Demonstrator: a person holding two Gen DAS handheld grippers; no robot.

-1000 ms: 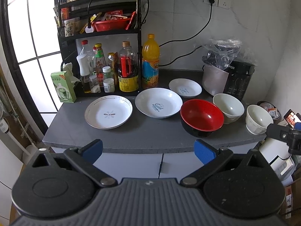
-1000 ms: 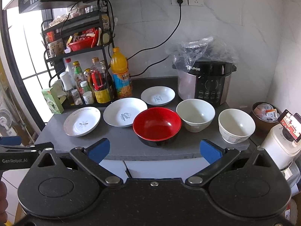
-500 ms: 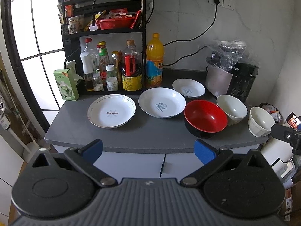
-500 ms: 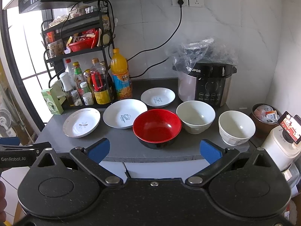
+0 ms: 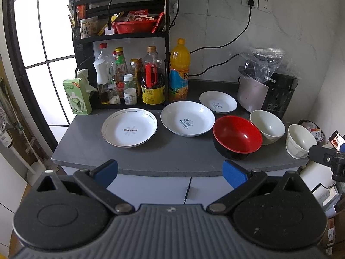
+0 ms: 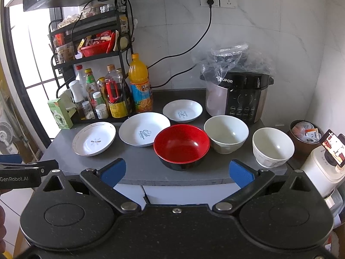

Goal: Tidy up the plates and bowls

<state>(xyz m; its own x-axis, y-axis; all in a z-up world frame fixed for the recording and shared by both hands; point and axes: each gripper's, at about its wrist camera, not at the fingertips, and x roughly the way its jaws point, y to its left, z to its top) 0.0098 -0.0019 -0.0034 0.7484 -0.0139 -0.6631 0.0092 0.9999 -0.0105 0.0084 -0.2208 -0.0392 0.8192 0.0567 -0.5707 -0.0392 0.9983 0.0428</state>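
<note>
Right wrist view: both grippers' fingers spread wide, empty, short of worktop [image 6: 138, 170]. Three plates left, red bowl [image 6: 181, 143] centre-near, two white bowls right. Risk: far-right bowl [image 6: 273, 147] near edge; clumsy rim pinch could tip it off.

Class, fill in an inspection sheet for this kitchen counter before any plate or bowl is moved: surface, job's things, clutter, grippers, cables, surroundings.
Surface: grey counter, bare along the front edge.
Job's things: three white plates, left plate, middle plate, small plate; red bowl; two white bowls, one beside the red, one at the right end. None stacked.
Clutter: bottles, orange drink, green box, bagged cooker.
Grippers: left gripper and right gripper both open, short of the counter, holding nothing.
Cables: black cord from wall socket down behind the cooker.
Surroundings: rack, window at left, phone at right.
</note>
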